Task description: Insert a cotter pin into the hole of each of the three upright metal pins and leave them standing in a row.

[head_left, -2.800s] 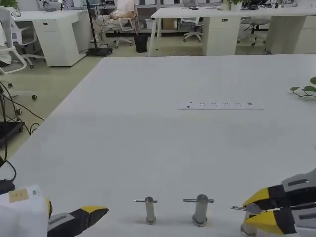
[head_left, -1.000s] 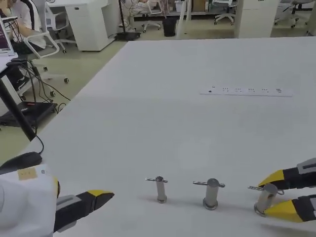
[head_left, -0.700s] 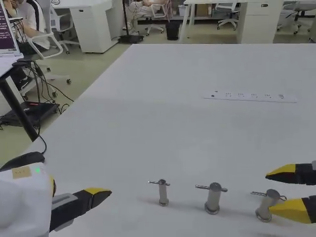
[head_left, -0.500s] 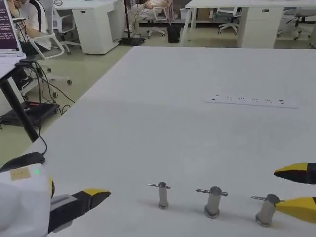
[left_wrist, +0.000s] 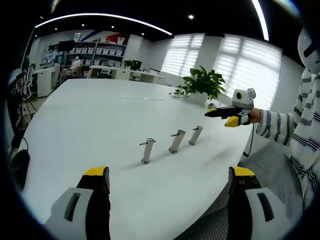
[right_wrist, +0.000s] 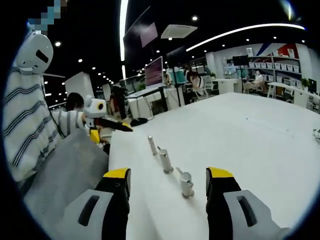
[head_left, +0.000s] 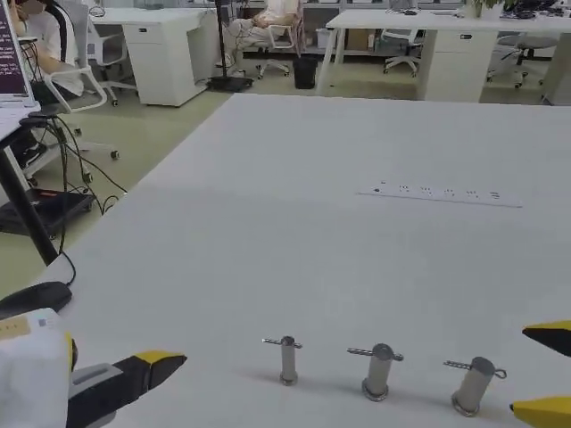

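Both my grippers are open w/ nothing in them. My left gripper [left_wrist: 168, 172] has its jaws spread wide and empty. It hovers by the table [head_left: 312, 223] edge, well apart from the pins; in head view its yellow tip sits bottom-left. My right gripper [head_left: 546, 373] also has its jaws wide apart and empty. It's just right of the row, near the right pin [head_left: 471, 385] but not touching it (a gap shows in head view).

3 metal pins stand in a row on the near part of the white table, spaced apart: left pin [head_left: 287, 359], mid pin [head_left: 377, 370], right pin. Each has a cotter thru the hole near its top, sticking out sideways: left cotter [head_left: 278, 342], mid cotter [head_left: 370, 354], right cotter [head_left: 473, 366] w/ its loop end on the right. Left and mid pins look upright. The right pin looks tilted in head view but roughly upright in right gripper view, so I can't tell for sure.

In left gripper view the row runs away from me, left pin nearest, w/ the right gripper held up past the far end. In right gripper view the right pin is nearest, btwn my two jaws.

Bkgd: a power strip [head_left: 446, 193] lies flat farther back on the table, well apart from the pins. A potted plant [left_wrist: 202, 82] sits at the table's far side in left gripper view.
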